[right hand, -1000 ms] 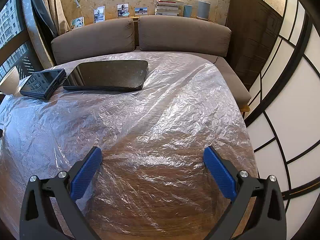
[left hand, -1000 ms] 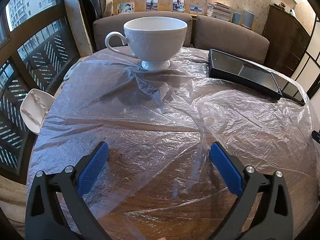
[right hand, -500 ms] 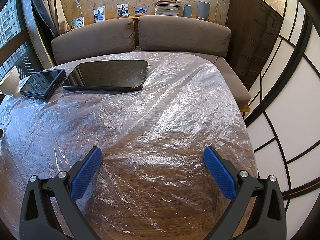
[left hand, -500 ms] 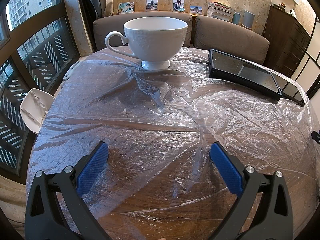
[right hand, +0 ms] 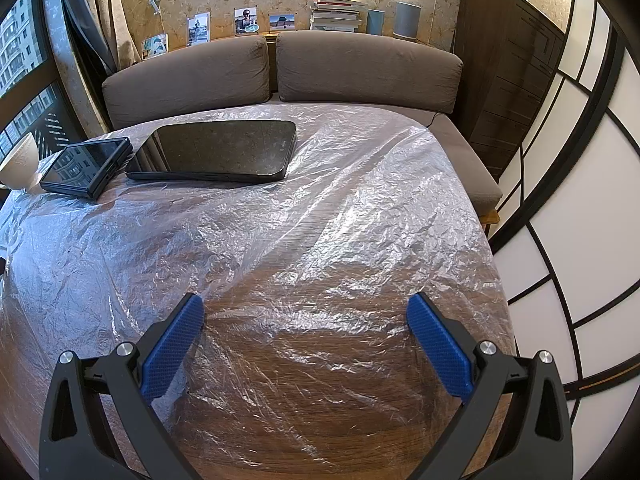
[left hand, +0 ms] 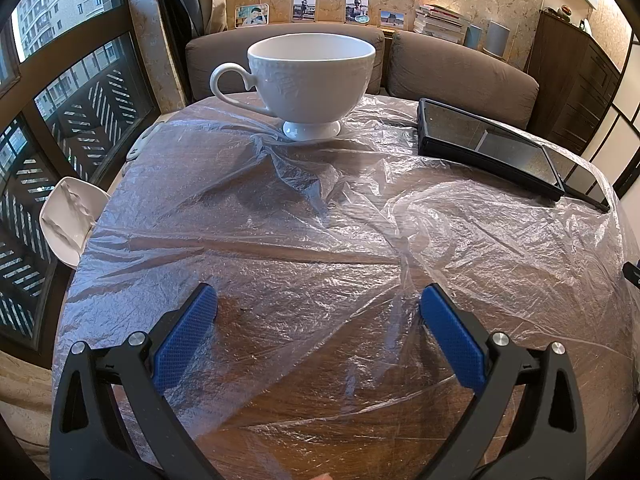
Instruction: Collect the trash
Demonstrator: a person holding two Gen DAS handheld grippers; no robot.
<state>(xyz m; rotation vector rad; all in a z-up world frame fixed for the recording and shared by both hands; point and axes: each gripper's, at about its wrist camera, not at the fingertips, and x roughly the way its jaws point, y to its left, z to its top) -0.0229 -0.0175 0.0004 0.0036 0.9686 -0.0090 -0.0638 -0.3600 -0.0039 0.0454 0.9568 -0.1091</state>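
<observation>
A crinkled clear plastic sheet (left hand: 360, 232) covers the round wooden table (left hand: 320, 432); the same plastic sheet (right hand: 320, 220) spreads across the right wrist view. My left gripper (left hand: 318, 300) hovers open over the near part of the sheet, its blue pads empty. My right gripper (right hand: 306, 308) is open too, above the sheet near the table's right side, holding nothing. A white teacup (left hand: 310, 80) stands on the sheet at the far edge, well ahead of the left gripper. I see no loose trash other than the sheet.
A black tablet (right hand: 218, 156) and a smaller black device (right hand: 86, 168) lie on the sheet at the far side; that device (left hand: 484, 148) also shows right of the cup. A brown sofa (right hand: 360, 68) runs behind the table. A white chair (left hand: 70, 216) stands left, by the window.
</observation>
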